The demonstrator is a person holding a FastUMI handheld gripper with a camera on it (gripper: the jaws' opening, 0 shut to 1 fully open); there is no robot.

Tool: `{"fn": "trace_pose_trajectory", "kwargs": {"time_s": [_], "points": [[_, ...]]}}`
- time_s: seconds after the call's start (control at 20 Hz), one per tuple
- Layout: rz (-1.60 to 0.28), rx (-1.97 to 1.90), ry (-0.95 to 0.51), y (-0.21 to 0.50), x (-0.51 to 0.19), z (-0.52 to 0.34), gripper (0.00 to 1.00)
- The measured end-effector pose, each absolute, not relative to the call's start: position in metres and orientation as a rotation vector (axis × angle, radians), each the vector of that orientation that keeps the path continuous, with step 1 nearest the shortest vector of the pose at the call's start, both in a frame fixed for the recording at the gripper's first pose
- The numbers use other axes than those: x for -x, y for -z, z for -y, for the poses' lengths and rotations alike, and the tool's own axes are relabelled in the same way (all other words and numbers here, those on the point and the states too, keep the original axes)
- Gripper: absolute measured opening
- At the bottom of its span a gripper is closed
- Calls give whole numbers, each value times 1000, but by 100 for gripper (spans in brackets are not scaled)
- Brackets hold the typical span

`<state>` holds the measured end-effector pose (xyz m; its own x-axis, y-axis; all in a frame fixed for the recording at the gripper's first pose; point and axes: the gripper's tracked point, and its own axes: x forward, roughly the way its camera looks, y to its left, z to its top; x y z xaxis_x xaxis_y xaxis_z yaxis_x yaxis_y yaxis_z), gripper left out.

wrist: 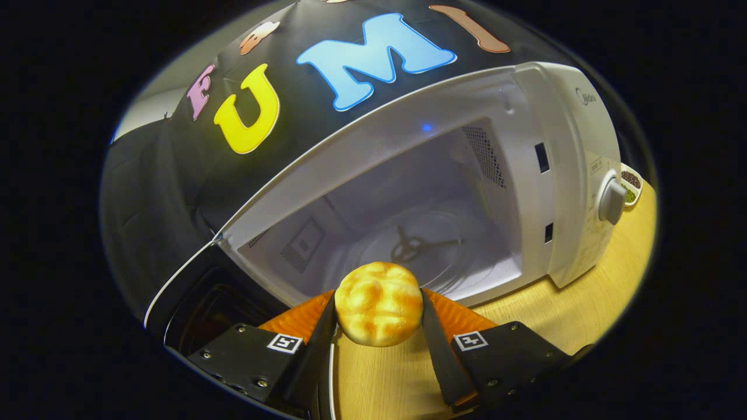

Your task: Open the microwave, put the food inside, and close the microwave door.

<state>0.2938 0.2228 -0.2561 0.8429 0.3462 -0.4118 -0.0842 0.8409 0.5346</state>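
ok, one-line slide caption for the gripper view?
Gripper fingers shut on a bread roll, held just outside the open microwave above the wooden table, glass turntable beyond.

Golden bun before a white microwave

The bread roll pinched between the gripper fingers is pale yellow with toasted orange-brown patches. Beyond it, the microwave is white, its cavity pale grey, its open door dark-windowed with a white rim; the table is light wood.

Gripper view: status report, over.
Gripper shut on round golden bread bun. White microwave open, glass turntable bare. Nothing blocking.
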Motion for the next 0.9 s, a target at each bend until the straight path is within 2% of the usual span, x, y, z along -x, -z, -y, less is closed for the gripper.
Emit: {"fn": "trace_pose_trajectory", "kwargs": {"time_s": [0.55,0.75,0.9], "points": [[-514,-537,-92,289,-338,-216,79],[-493,-473,-77,287,-338,-214,96],[-494,-437,-94,282,-330,-212,98]]}}
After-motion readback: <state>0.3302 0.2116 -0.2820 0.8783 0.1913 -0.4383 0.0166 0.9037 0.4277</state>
